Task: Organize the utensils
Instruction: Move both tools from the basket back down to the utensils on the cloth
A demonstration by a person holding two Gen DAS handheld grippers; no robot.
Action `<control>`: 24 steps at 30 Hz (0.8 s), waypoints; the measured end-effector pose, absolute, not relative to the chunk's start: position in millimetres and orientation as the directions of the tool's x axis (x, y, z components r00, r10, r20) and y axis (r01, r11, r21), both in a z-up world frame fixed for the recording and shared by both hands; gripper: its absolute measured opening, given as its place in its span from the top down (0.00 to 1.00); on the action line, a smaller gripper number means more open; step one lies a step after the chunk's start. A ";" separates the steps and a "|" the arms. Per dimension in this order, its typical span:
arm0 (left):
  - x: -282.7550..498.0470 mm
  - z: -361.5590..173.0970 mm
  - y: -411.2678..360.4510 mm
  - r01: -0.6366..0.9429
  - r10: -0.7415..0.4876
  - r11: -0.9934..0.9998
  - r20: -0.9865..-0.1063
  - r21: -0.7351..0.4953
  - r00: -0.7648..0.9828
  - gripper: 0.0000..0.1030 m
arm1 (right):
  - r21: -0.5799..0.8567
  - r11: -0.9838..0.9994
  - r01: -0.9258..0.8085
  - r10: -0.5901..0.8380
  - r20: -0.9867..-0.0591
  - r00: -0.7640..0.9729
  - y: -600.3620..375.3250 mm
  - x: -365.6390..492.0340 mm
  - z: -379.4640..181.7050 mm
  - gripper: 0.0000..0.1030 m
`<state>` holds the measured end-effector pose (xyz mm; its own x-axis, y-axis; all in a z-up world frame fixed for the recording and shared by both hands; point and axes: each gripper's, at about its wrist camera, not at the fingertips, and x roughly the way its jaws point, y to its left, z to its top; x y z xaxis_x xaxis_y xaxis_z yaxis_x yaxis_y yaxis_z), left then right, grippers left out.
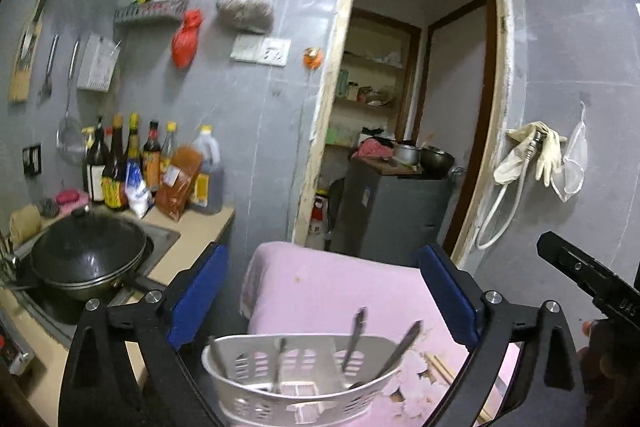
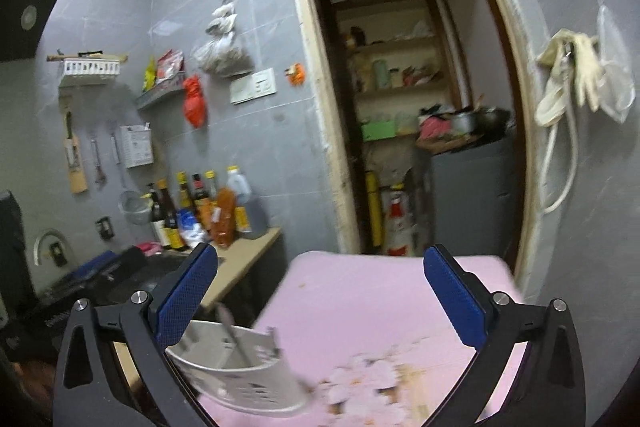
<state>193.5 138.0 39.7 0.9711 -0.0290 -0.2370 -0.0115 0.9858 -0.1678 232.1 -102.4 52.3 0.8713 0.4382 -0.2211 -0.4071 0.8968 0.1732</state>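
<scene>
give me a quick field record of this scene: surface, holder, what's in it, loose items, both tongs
surface: pink flowered cloth on a table
holder: white slotted plastic utensil basket, standing on the cloth
in holder: several metal utensils, handles up
loose: wooden chopsticks on the cloth, right of the basket
left tongs: open, empty
right tongs: open, empty
nearby: black lidded wok on the stove

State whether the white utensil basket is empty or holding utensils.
Holding utensils: the white utensil basket has several metal utensils standing inside, handles sticking up above its rim.
</scene>
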 end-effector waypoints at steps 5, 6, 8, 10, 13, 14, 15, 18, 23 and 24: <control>194.1 39.0 103.0 0.006 -0.034 0.993 -0.230 -0.119 0.973 0.07 | 0.133 0.923 -0.360 0.382 -0.225 0.896 -136.7 228.5 49.8 0.00; 194.6 37.1 94.6 0.010 -0.036 0.994 -0.233 -0.110 0.972 0.05 | 0.127 0.927 -0.352 0.372 -0.231 0.899 -144.4 228.3 48.0 0.00; 195.2 33.1 81.2 0.020 -0.044 0.995 -0.237 -0.102 0.970 0.05 | 0.116 0.937 -0.331 0.350 -0.242 0.905 -158.8 227.3 42.6 0.00; 196.9 27.3 65.1 0.038 -0.061 0.994 -0.252 -0.099 0.966 0.05 | 0.100 0.947 -0.305 0.321 -0.262 0.910 -174.9 227.7 35.4 0.00; 200.9 16.9 42.9 0.056 -0.081 0.994 -0.283 -0.094 0.956 0.05 | 0.071 0.963 -0.259 0.268 -0.308 0.913 -197.6 231.3 21.0 0.00; 202.9 12.6 34.9 0.064 -0.089 0.994 -0.301 -0.092 0.950 0.05 | 0.064 0.968 -0.244 0.251 -0.328 0.911 -205.5 233.0 14.7 0.00; 202.9 8.9 29.1 0.069 -0.094 0.993 -0.313 -0.091 0.945 0.05 | 0.063 0.970 -0.235 0.242 -0.344 0.907 -212.3 235.2 9.7 0.00; 207.9 -5.8 8.5 0.083 -0.109 0.993 -0.361 -0.086 0.926 0.05 | 0.069 0.975 -0.210 0.219 -0.402 0.889 -234.3 242.0 -8.7 0.00; 223.8 -41.3 -19.0 0.091 -0.115 0.993 -0.466 -0.074 0.877 0.05 | 0.096 0.978 -0.187 0.209 -0.502 0.839 -259.9 256.9 -42.3 0.00; 226.3 -47.7 -22.3 0.092 -0.117 0.993 -0.482 -0.075 0.868 0.05 | 0.098 0.978 -0.186 0.210 -0.515 0.831 -261.8 258.9 -47.0 0.00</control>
